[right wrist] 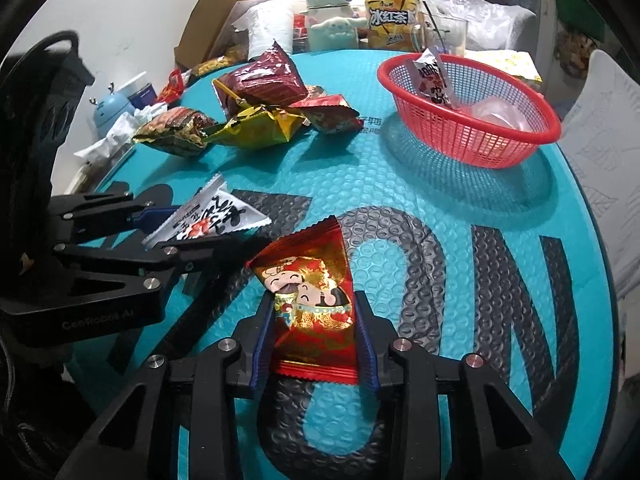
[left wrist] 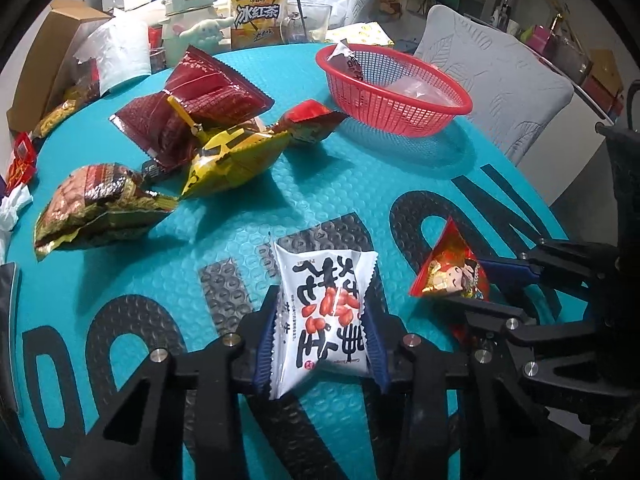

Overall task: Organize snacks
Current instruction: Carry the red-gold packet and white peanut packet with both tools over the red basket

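tabletop (left wrist: 360, 184) w/ teal bubble mat, big dark letters. red basket (left wrist: 404, 120) sits on it at far side. left of basket: red snack pkt (left wrist: 310, 120), yellow pkt (left wrist: 228, 164), dark-red bag (left wrist: 192, 112), brown-gold bag (left wrist: 92, 208) farthest left.

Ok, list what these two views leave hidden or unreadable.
- Red basket: both views look through the mesh; a clear bag blurs what lies at the bottom.
- White peanut packet: in the left wrist view its lower edge is behind the left claw.
- Red cartoon packet: whether it touches the mat cannot be told.
- Snack pile: overlapping packets hide each other.
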The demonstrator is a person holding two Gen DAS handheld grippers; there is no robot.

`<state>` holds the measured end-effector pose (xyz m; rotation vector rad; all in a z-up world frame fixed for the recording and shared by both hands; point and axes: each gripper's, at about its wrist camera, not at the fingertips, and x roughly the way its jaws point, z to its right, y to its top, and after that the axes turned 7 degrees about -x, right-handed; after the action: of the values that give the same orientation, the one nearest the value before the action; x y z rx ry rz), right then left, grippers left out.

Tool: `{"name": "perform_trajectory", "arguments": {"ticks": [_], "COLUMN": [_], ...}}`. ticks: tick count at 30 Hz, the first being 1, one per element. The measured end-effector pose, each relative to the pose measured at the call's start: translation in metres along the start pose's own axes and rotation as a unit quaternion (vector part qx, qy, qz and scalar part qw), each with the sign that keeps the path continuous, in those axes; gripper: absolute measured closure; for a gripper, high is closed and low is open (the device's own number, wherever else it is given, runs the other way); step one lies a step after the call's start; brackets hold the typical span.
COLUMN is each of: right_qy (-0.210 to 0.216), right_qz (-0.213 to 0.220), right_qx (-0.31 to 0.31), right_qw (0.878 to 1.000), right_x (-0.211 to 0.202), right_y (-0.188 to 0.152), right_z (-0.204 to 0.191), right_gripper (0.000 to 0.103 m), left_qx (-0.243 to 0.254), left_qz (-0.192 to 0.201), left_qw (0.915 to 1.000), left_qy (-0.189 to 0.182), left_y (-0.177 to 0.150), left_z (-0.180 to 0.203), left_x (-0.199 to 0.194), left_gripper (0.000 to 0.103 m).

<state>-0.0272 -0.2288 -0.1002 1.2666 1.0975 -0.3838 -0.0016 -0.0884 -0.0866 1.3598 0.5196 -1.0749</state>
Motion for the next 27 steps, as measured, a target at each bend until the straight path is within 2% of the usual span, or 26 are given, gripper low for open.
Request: {"name": "perform_trajectory", "arguments": {"ticks": [10,17,27], "right_qy": [0.033,0.043,0.032], "right_qz": [0.009,0.026,0.064], "right_qx": [0.014,0.02,0.015], "right_qw": [0.999,0.999,0.997], "right_x": [-0.003,-0.013,-0.039], "right_y": [0.006,0.012,0.025], "right_z": [-0.006,-0.01,-0.012], "right_gripper": [0.067,0.067,0.067], "left_qx": [-0.029,-0.023,-0.012], "left_qz": [0.011,0.036,0.08], "left_qw": [0.9995,0.999,0.9962], "left_qy": [-0.01,-0.011,-0.033], "left_y": [0.001,0.005,0.026], "left_z": [-0.016,-0.015,-0.005], "left_x": [-0.015,-0.034,-0.06], "left_gripper": [0.065,0.065,0.065]}}
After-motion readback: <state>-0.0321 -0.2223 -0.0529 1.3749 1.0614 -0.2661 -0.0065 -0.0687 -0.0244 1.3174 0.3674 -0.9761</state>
